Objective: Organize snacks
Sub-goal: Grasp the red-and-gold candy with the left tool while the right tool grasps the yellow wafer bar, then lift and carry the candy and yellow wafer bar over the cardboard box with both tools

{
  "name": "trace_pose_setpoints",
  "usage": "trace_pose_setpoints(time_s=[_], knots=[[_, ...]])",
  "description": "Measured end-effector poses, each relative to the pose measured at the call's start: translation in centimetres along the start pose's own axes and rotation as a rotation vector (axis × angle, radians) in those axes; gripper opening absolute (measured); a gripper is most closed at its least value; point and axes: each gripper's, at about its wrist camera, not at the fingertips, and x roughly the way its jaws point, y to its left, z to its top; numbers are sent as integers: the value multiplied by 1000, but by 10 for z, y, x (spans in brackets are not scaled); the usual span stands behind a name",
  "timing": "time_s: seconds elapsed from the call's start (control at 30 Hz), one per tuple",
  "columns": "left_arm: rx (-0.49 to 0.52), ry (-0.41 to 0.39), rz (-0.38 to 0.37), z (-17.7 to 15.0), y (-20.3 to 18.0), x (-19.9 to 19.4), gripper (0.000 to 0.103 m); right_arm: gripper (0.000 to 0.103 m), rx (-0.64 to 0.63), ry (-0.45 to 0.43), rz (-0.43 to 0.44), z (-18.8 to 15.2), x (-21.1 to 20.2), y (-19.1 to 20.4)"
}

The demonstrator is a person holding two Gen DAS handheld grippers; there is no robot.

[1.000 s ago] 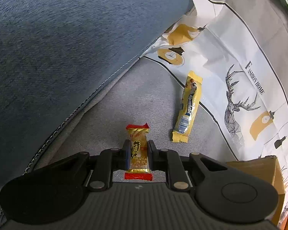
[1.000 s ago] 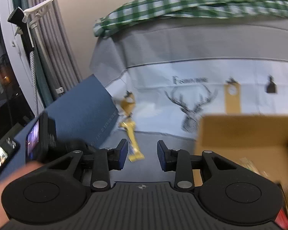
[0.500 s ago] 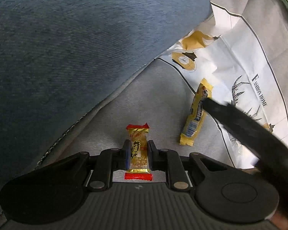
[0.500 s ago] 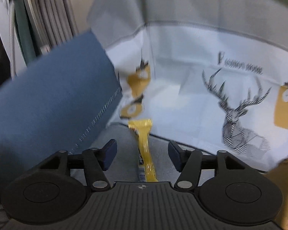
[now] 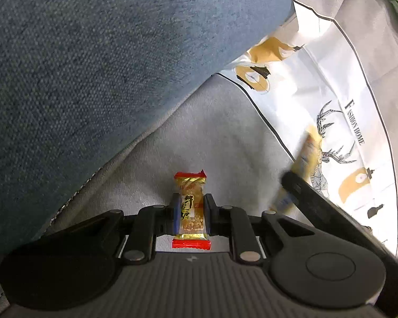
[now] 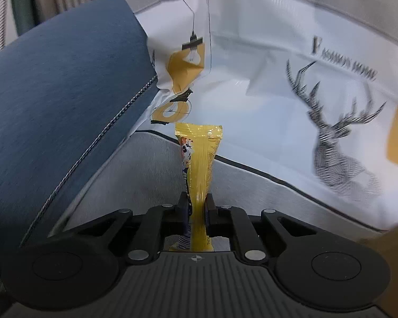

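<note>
Grey sofa fabric (image 5: 215, 137) fills the floor of both views, with a blue cushion (image 5: 92, 66) banked up on the left and a white printed cloth (image 6: 265, 84) draped across the back, carrying a line-drawn deer, yellow lamp shapes and the words "Fashion Home".

And the right gripper (image 6: 197, 212) has it: the long yellow snack bar (image 6: 201, 164) is clamped between the two black pads, which have just been closing and now press on the wrapper's lower half. The bar runs straight out ahead of the fingers, its crimped far end over the dark border line where the white cloth meets the grey seat. A cartoon print and blue lettering show along its left edge. The bottom crimp pokes out behind the pads, close to the camera housing.

Over to the left wrist view: the left gripper (image 5: 191, 216) is clenched on a small peanut candy (image 5: 190, 212), gold wrapper with red crimped ends and black Chinese characters down the front. The blue-faced pads squeeze its middle; one red end sticks forward over the seat, the other back toward the housing.

That same view catches the other action from the side. To the right, a blurred black finger of the right gripper (image 5: 299, 190) reaches in from the lower right, with the yellow snack bar (image 5: 305, 159) smeared against the deer print.

At the right edge of the right wrist view, a brown cardboard corner (image 6: 395, 265) just creeps in, too blurred to read further.
</note>
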Motion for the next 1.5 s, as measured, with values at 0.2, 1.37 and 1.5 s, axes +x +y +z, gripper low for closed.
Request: trace_pose_setpoints(time_s=[0.2, 1.37, 1.5], knots=[[61, 37, -39, -10, -4, 2, 19, 11, 90, -35, -10, -27, -81, -24], [593, 104, 34, -81, 3, -40, 19, 12, 245, 108, 118, -215, -158, 37], [634, 114, 71, -86, 0, -33, 19, 15, 244, 141, 113, -216, -149, 37]])
